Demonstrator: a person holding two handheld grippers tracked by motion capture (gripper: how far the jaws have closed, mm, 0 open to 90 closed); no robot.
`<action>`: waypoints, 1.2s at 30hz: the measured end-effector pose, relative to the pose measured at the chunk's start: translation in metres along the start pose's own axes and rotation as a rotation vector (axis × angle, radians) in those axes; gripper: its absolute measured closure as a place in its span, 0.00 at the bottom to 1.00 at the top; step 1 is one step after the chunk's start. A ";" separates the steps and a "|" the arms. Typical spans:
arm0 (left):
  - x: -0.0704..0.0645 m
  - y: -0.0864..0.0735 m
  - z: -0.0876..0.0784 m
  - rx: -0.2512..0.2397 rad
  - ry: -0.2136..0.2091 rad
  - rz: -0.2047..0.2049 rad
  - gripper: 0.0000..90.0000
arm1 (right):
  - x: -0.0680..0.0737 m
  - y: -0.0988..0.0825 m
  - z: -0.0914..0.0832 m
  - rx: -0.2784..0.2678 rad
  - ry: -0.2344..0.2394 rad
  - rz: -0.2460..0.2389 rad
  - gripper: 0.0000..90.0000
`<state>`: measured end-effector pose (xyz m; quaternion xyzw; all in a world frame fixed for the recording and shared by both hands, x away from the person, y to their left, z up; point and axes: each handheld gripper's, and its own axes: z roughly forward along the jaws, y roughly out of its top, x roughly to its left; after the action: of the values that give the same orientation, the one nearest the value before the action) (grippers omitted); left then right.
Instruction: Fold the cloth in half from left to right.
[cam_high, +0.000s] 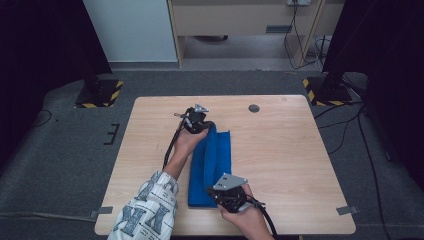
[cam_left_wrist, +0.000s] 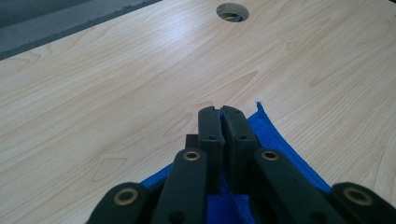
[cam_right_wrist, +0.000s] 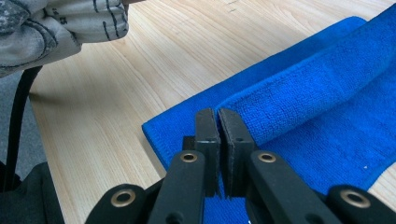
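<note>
A blue cloth (cam_high: 223, 157) lies lengthwise on the wooden table (cam_high: 285, 150), with one long side folded over into a raised ridge along its middle. My left gripper (cam_high: 207, 127) is at the cloth's far end. In the left gripper view its jaws (cam_left_wrist: 221, 113) are pressed together, with the cloth (cam_left_wrist: 275, 144) under and around them. My right gripper (cam_high: 215, 192) is at the near end. Its jaws (cam_right_wrist: 217, 115) are shut right where the folded edge of the cloth (cam_right_wrist: 308, 102) begins.
A round cable hole (cam_high: 254, 108) sits in the table's far part, right of my left gripper, also in the left gripper view (cam_left_wrist: 232, 11). A patterned sleeve (cam_high: 150, 210) covers the left forearm. Two stand bases with yellow-black stripes (cam_high: 99, 93) (cam_high: 326, 91) flank the table's far corners.
</note>
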<state>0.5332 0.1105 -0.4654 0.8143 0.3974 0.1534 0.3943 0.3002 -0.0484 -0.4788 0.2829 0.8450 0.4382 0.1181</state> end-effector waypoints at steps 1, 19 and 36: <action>0.000 0.000 0.000 0.002 0.000 0.002 0.97 | 0.000 0.000 -0.001 0.002 0.001 0.000 0.97; -0.010 0.001 0.010 0.020 -0.004 0.022 0.96 | -0.003 -0.015 -0.001 0.035 -0.006 0.013 0.97; -0.017 0.001 0.018 0.040 -0.009 0.034 0.96 | -0.005 -0.019 -0.004 0.037 -0.003 0.022 0.96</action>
<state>0.5330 0.0875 -0.4748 0.8295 0.3845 0.1484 0.3770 0.2953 -0.0624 -0.4923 0.2950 0.8497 0.4233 0.1090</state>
